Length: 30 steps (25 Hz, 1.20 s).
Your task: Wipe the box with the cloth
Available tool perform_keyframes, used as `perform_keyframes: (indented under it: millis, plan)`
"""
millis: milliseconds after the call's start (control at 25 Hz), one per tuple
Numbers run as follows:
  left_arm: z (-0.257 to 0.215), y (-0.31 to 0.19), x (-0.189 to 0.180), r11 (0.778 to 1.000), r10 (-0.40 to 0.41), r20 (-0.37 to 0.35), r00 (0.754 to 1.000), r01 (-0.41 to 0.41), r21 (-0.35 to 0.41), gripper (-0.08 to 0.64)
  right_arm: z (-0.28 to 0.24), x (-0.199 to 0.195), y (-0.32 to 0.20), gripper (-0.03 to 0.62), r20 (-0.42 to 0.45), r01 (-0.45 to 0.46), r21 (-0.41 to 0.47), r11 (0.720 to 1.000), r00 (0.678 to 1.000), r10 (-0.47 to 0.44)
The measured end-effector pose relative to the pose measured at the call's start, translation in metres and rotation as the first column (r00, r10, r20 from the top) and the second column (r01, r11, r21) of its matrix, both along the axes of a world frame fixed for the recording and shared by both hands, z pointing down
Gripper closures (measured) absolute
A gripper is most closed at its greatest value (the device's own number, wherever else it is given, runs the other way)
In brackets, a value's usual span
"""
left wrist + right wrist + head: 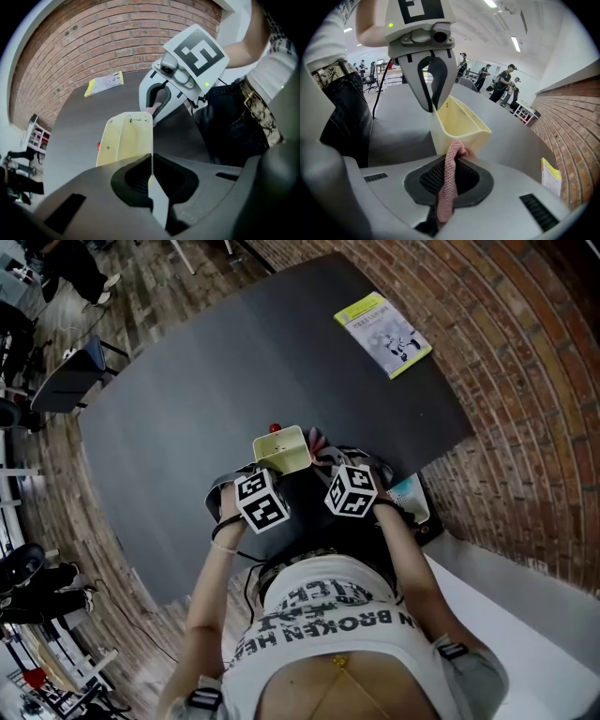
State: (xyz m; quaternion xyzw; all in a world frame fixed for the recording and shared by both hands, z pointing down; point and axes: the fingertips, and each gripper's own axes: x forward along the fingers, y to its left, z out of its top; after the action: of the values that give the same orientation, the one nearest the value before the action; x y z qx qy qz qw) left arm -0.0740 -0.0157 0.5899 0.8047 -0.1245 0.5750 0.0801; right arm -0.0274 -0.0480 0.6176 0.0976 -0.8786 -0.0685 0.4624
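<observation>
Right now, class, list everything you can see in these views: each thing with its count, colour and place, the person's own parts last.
table: one, dark grey, beside a brick wall
box: one, pale yellow, open-topped, near side of the table
cloth: one, pink, against the box's outer wall
booklet: one, yellow and white, table's far corner
small round thing: one, red, beside the box
left hand-held gripper: one, light grey, shut on the box's rim
right hand-held gripper: one, light grey, shut on the cloth
</observation>
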Motion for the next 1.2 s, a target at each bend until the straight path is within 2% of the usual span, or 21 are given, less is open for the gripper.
perform_keyframes:
  millis: [120, 200, 520, 640, 760, 840, 920, 1000, 1200]
  plan:
    - [0.000, 0.000, 0.006, 0.991, -0.131, -0.031, 0.991, 0.131, -0.024, 0.541, -0.001, 0.003, -0.006, 0.574, 0.007, -0.040, -0.004, 0.999, 0.999, 0.040]
    - [0.000, 0.000, 0.012, 0.981, -0.189, -0.042, 0.981, 0.188, -0.040, 0.541, -0.001, 0.006, -0.009, 0.575, 0.005, -0.057, -0.007, 0.998, 0.998, 0.057]
    - [0.001, 0.001, 0.018, 0.963, -0.268, -0.050, 0.962, 0.265, -0.050, 0.541, -0.004, 0.010, -0.008, 0.575, 0.003, -0.071, 0.005, 0.997, 0.997, 0.071]
    - [-0.001, -0.002, 0.025, 0.934, -0.354, -0.091, 0.931, 0.348, -0.074, 0.541, -0.007, 0.015, -0.012, 0.575, 0.003, -0.101, 0.029, 0.994, 0.995, 0.101]
    - [-0.001, -0.009, 0.031, 0.909, -0.416, -0.129, 0.900, 0.415, -0.034, 0.541, -0.009, 0.022, -0.017, 0.574, 0.011, -0.144, 0.031, 0.989, 0.990, 0.143]
    - [-0.003, -0.012, 0.032, 0.905, -0.419, -0.142, 0.897, 0.424, 0.009, 0.540, -0.012, 0.026, -0.018, 0.575, 0.027, -0.167, 0.022, 0.986, 0.986, 0.166]
    - [-0.008, -0.012, 0.033, 0.915, -0.392, -0.150, 0.908, 0.402, 0.043, 0.535, -0.015, 0.030, -0.018, 0.574, 0.042, -0.184, 0.013, 0.983, 0.982, 0.184]
    - [-0.016, -0.013, 0.034, 0.927, -0.355, -0.162, 0.921, 0.369, 0.071, 0.500, -0.016, 0.033, -0.018, 0.575, 0.048, -0.194, 0.007, 0.981, 0.980, 0.194]
    - [-0.043, -0.016, 0.021, 0.937, -0.287, -0.242, 0.927, 0.324, 0.131, 0.486, -0.017, 0.036, -0.015, 0.575, 0.052, -0.200, 0.006, 0.980, 0.979, 0.199]
